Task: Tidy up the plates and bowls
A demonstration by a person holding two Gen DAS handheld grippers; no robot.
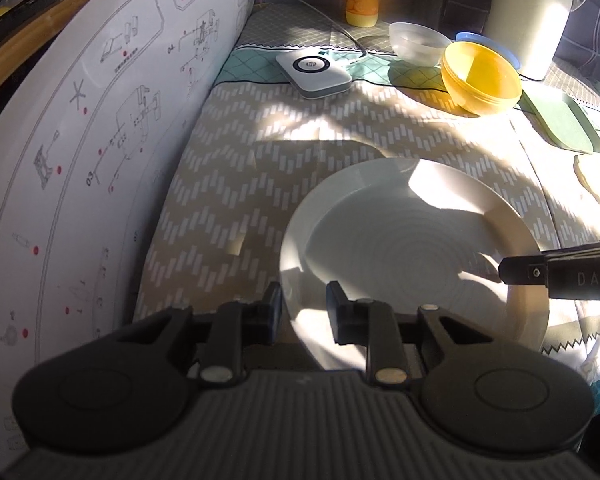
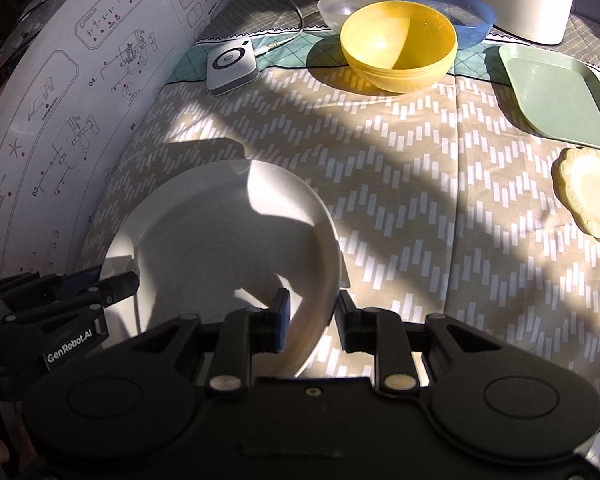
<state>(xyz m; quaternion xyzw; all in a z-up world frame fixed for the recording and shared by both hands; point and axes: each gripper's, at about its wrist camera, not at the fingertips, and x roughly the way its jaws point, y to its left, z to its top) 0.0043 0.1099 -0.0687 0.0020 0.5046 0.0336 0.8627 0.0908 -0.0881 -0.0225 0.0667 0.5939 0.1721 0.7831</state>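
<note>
- Left wrist view: the left gripper [image 1: 304,306] straddles the near-left rim of the white plate [image 1: 384,240], one finger outside the rim and one inside, the jaws narrow and seemingly pinching it. The plate sits over the zigzag tablecloth [image 1: 228,152]; whether it is lifted cannot be told. Beyond the plate stand a yellow bowl [image 1: 480,76] and a clear bowl [image 1: 418,42]; the right gripper's finger reaches onto the plate's right rim.
- Right wrist view: the right gripper [image 2: 312,320] clamps the plate's [image 2: 220,232] near-right rim the same way, while the left gripper [image 2: 116,286] grips the opposite edge. Past the plate sit the yellow bowl [image 2: 398,52], a blue bowl [image 2: 456,12], a green tray [image 2: 560,92] and a scalloped dish [image 2: 592,196].
- The plate looks glazed: probably stiff, weighty, slippery, breakable. Opposite-rim holds suit it.
</note>
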